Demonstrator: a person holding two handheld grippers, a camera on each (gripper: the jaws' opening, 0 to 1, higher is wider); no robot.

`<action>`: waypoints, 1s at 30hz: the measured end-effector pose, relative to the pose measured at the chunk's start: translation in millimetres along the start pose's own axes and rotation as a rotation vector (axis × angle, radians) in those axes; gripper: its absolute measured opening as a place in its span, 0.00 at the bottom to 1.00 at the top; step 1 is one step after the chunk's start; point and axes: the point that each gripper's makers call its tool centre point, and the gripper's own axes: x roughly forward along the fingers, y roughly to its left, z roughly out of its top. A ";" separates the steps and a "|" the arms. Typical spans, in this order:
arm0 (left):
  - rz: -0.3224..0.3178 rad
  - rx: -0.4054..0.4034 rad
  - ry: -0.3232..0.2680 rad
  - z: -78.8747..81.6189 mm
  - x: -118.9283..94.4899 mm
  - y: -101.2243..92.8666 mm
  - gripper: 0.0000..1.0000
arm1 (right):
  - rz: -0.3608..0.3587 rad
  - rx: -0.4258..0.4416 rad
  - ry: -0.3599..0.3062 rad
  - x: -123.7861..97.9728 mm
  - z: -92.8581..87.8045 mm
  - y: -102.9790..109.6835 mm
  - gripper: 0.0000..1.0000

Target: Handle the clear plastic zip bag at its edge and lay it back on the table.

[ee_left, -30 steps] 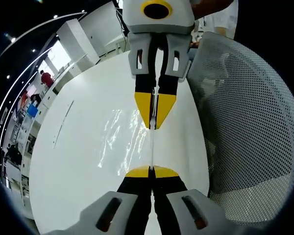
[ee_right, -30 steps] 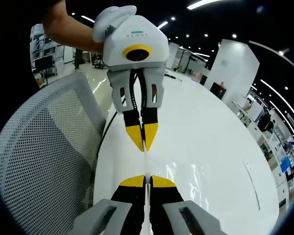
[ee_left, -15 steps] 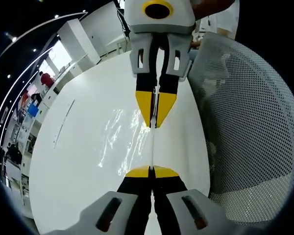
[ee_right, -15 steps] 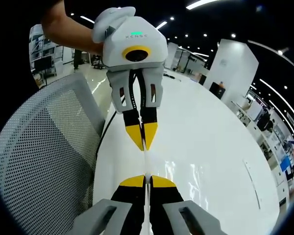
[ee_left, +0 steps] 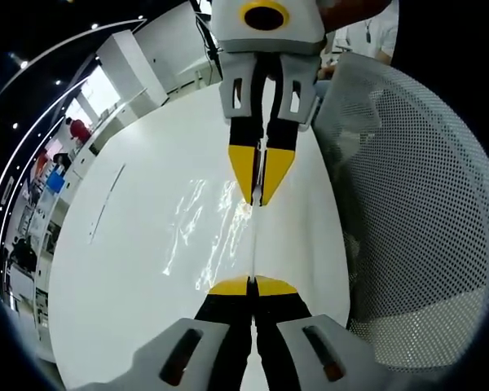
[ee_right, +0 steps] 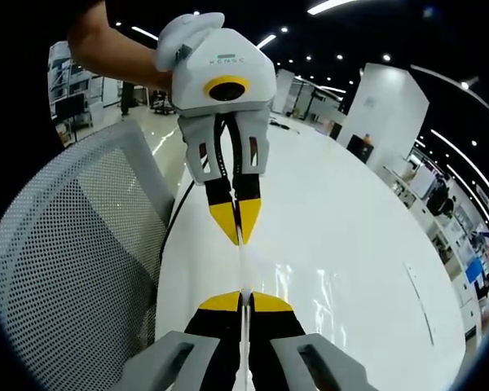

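The clear plastic zip bag [ee_left: 202,232] hangs low over the white table [ee_left: 122,277], with glints on its film. One edge [ee_left: 253,244] of the bag runs taut between both grippers. In the left gripper view, my left gripper [ee_left: 251,285] is shut on the near end of that edge. My right gripper [ee_left: 259,200] faces it from above, shut on the far end. In the right gripper view, my right gripper [ee_right: 243,300] pinches the edge at the bottom, the left gripper [ee_right: 238,239] pinches it opposite, and the bag [ee_right: 310,285] spreads to the right.
A grey mesh office chair [ee_left: 407,204] stands close along the table's edge; its back [ee_right: 73,244] is beside both grippers. A person's arm [ee_right: 114,49] holds the left gripper. A thin dark line [ee_left: 106,204] marks the table. Desks and people [ee_left: 77,130] are far off.
The two grippers have drawn slightly apart along the bag's edge, each seeming a little farther off in the other's view. Both stay shut on the bag.
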 end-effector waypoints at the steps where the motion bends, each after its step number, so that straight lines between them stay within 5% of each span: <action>1: 0.000 -0.001 -0.001 0.1 0.0 0.0 0.00 | 0.000 0.001 0.000 -0.2 0.0 0.0 0.00; 30: 0.000 -0.005 0.001 -2.7 -0.6 0.6 0.00 | -0.007 0.008 0.001 -3.2 -2.4 -0.9 0.00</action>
